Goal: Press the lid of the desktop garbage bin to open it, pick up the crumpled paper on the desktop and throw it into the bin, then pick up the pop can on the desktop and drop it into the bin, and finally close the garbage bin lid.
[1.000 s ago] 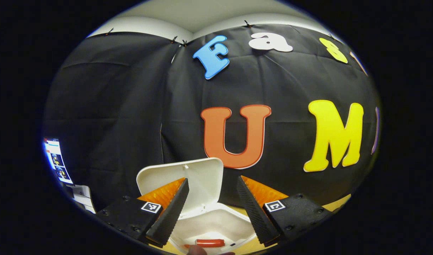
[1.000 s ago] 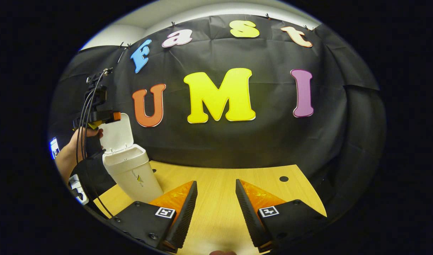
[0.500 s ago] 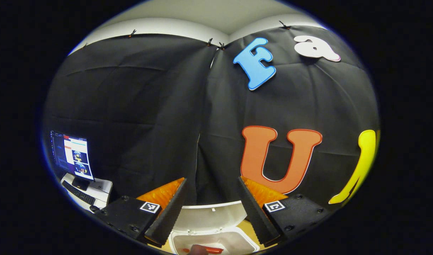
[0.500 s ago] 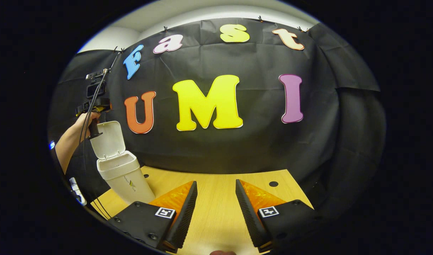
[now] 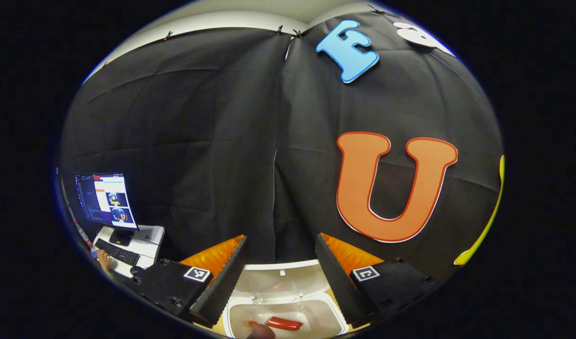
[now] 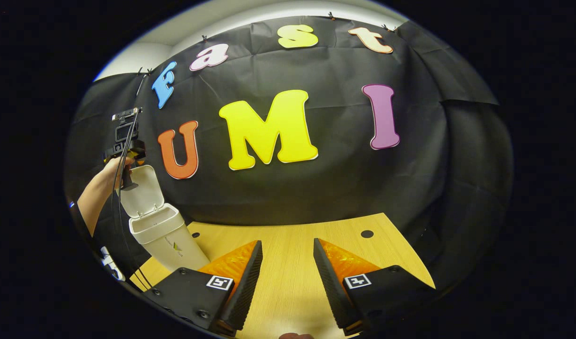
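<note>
While half a second ago only a sliver of the bin showed, the left gripper (image 5: pixel 280 278) now looks further down into the open garbage bin (image 5: pixel 288 315) just below its spread, empty fingers, the red pop can (image 5: pixel 284 323) lying inside and the raised lid (image 5: pixel 283 280) between the fingertips. A monitor (image 5: pixel 106 200) sits far off to its left. The right gripper (image 6: pixel 283 278) — jaws apart, holding nothing — hovers over the wooden desktop (image 6: pixel 288 235), which has barely shifted; the bin (image 6: pixel 167 238) stands ahead to its left, lid (image 6: pixel 141 190) up beside the person's hand (image 6: pixel 116 167).

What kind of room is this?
Probably a recording booth: black cloth wall, a wooden desk with a little white bin, and a computer screen off to the side.
</note>
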`<state>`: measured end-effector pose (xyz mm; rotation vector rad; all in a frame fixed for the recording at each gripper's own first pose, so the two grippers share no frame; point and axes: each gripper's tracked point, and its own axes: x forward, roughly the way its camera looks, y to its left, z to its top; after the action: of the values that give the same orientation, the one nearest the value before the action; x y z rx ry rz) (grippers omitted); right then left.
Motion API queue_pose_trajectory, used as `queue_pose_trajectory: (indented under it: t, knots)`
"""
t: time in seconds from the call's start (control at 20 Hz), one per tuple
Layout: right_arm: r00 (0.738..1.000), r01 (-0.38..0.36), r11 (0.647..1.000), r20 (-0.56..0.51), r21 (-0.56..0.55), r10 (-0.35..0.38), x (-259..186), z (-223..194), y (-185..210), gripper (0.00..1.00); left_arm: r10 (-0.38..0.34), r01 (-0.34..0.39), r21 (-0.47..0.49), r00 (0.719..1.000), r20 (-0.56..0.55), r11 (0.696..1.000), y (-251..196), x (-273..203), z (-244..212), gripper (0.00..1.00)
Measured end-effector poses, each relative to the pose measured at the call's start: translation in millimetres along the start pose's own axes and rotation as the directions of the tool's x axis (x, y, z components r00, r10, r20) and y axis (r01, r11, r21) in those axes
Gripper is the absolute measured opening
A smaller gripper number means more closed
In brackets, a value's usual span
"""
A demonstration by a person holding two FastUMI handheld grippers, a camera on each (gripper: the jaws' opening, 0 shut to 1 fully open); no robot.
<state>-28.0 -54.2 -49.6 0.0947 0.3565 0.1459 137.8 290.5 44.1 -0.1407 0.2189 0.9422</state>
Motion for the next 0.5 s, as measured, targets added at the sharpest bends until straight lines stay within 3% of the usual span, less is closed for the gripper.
queue_pose_trajectory:
  t: [0.3, 0.5]
  knots:
    - [0.999, -0.047, 0.999, -0.013, -0.004, 0.047, 3.1, -6.5, 5.5, 0.72, 0.001, 0.0, 0.026, 1.0, -0.025, 1.0, -5.4, -32.9, -17.6, 0.92]
    - [0.996, -0.091, 0.995, -0.012, -0.035, 0.091, -1.8, -8.1, 5.5, 0.72, -0.04, 0.04, 0.011, 0.998, -0.058, 0.999, -14.6, -77.2, -55.5, 0.92]
